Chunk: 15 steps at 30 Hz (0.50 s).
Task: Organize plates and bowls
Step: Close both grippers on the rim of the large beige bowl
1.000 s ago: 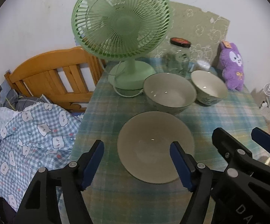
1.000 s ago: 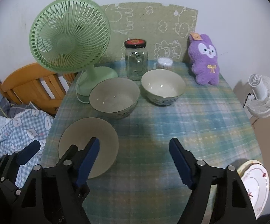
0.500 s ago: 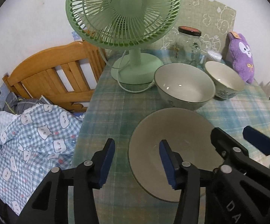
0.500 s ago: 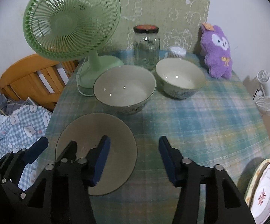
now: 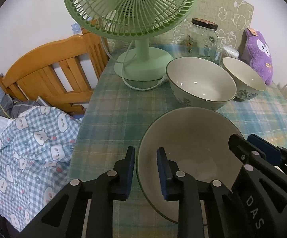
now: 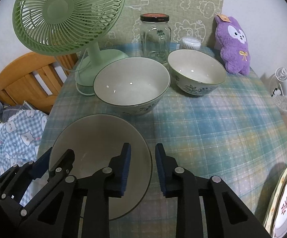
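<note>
Straddling the left rim of the grey-green plate (image 5: pixel 185 144): left gripper (image 5: pixel 145 170), jaws closing, one blue pad outside the rim, the other over the plate's inside; pads not visibly pressing on the rim.

Straddling the right rim of the same plate (image 6: pixel 99 146): right gripper (image 6: pixel 143 168), jaws closing likewise, rim edge passing between the pads, contact not visible.

Lying nearest of all on the plaid tablecloth (image 6: pixel 213 130), between both grippers: the plate.

Standing just beyond the plate: large bowl (image 5: pixel 201 83), with a leaf pattern on the outside. Sitting beyond the plate and to the right, just beside the large bowl: small bowl (image 5: pixel 244 78), same pattern.

Standing beyond the plate, leftward: green desk fan (image 5: pixel 131 10), its white cord curling toward the large bowl.

Standing farther beyond the plate, behind the bowls: glass jar (image 6: pixel 155 37) with dark lid; round white container (image 6: pixel 191 43); purple plush toy (image 6: pixel 234 45) leaning at the wall.

Showing in the right wrist view only, well to the right of the plate at the table edge: stacked patterned plates (image 6: pixel 286 202); white floor fan (image 6: pixel 286 91) off the table.

Showing more fully in the left wrist view, left of the plate: wooden headboard (image 5: pixel 50 75) and checked bedding (image 5: pixel 28 148).
</note>
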Available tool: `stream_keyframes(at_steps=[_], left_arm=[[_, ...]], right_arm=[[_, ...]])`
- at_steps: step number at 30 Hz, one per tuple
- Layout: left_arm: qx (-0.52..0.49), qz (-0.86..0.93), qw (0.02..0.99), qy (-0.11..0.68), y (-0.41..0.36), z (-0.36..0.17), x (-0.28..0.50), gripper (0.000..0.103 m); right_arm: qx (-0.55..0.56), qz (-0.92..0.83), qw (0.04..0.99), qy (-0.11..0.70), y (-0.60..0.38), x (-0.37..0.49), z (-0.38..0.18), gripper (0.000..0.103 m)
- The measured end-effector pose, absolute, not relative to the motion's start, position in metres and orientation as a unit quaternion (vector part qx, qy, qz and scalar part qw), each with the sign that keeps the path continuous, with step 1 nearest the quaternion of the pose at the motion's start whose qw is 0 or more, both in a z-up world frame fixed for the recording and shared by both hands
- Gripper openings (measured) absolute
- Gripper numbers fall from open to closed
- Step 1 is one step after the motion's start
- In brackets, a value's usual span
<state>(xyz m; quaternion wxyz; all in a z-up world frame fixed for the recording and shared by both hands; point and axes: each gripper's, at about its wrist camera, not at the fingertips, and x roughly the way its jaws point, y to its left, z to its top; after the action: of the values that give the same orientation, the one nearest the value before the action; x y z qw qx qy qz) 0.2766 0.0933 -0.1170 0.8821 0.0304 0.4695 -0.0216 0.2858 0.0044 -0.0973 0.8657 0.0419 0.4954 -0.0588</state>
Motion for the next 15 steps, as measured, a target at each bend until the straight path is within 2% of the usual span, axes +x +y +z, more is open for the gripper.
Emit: stream_keyframes(at_steps=[2, 7, 15], left_arm=[[0.031, -0.025, 0.880, 0.474, 0.0934, -0.1196, 0.2778, 0.018], [0.034, -0.024, 0.880, 0.472, 0.0952, -0.1216, 0.2797, 0.013], [0.032, -0.031, 0.877, 0.478, 0.0973, -0.1208, 0.2799, 0.013]], right_arm=[[0.043, -0.060, 0.863, 0.501, 0.0042, 0.2875, -0.1004, 0.021], [0.040, -0.067, 0.863, 0.499, 0.0056, 0.2895, -0.1029, 0.021], [0.039, -0.075, 0.860, 0.503, 0.0074, 0.2891, -0.1014, 0.019]])
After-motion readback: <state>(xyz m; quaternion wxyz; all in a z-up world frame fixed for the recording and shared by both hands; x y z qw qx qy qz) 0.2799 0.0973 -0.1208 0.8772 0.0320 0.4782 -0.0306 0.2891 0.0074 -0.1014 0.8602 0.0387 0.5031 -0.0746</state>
